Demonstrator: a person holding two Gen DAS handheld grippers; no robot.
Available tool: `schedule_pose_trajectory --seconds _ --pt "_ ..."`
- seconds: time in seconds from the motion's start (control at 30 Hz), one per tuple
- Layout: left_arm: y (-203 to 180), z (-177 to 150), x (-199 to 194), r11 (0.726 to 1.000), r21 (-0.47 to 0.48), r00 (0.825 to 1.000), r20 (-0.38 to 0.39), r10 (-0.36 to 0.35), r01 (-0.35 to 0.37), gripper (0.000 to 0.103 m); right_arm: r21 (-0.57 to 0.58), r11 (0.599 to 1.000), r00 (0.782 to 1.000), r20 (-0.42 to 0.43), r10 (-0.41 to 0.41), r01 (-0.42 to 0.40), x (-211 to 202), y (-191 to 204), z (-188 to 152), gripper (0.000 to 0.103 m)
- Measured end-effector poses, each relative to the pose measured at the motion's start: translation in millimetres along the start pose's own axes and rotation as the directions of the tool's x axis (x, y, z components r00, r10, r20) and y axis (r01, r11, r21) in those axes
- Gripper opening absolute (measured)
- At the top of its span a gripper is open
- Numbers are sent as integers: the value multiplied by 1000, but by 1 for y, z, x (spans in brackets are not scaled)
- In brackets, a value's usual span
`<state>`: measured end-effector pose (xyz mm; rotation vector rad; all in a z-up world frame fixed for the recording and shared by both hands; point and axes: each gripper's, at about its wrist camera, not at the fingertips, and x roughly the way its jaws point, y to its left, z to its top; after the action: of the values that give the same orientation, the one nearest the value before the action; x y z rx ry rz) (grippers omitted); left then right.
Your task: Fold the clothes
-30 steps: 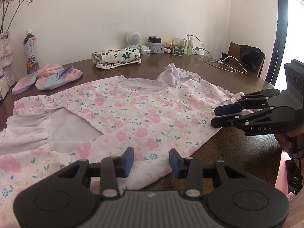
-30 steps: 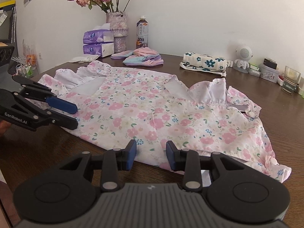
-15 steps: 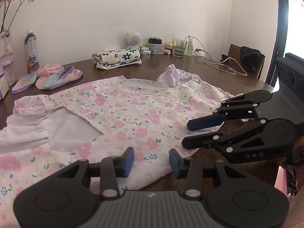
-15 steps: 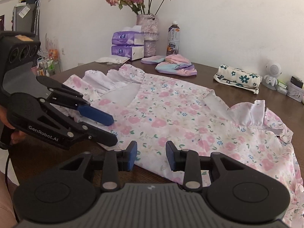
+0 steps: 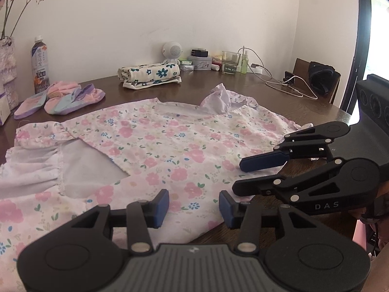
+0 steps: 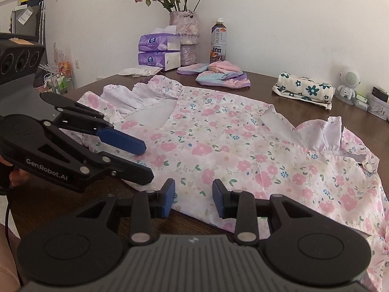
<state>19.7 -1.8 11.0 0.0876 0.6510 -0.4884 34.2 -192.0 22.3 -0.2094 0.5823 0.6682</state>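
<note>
Left claw (image 5: 193, 205): spread, its jaws opening, nothing pinched; the near hem of the floral garment (image 5: 170, 150) showed in the gap between its blue pads, which hovered above the cloth without touching it; seen from the right wrist view, it (image 6: 143, 163) came in from the left side, pointing across the hem.

Right claw (image 6: 193, 198): spread, nothing pinched; it hovered over the same near hem, just beside the left claw; seen from the left wrist view, it (image 5: 237, 176) came in from the right, its tips over the cloth's edge.

Garment position: spread flat on the dark wooden table (image 5: 279, 97), lying ahead of and below both claws; it reached away toward the wall.

Long axis: it ran sideways across both views, along the table's near edge; one ruffled sleeve (image 5: 31, 160) lay far to the left, the other sleeve (image 5: 221, 99) stood bunched up toward the far right.

Nearer claw: neither clearly; both sat close together at the middle of the near hem, so each end of the garment lay well apart from them.

Likely next need: probably a pinch on the near hem; the claws might have to part sideways first.

Beyond the garment: a folded floral cloth (image 5: 149, 74) and pastel socks (image 5: 60, 99) lay near the wall.
</note>
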Motion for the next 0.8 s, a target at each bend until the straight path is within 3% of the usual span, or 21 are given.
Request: schedule_pose_trajectory --seconds 0.53,0.8 --pt "30 -21 -34 991 -30 992 8 128 -128 37 1 1000 1000 -1 0 0 0 0 0 35" --pt "38 -29 -47 989 -45 990 16 138 -138 36 1 1000 1000 -1 -1 1 0 0 0 35"
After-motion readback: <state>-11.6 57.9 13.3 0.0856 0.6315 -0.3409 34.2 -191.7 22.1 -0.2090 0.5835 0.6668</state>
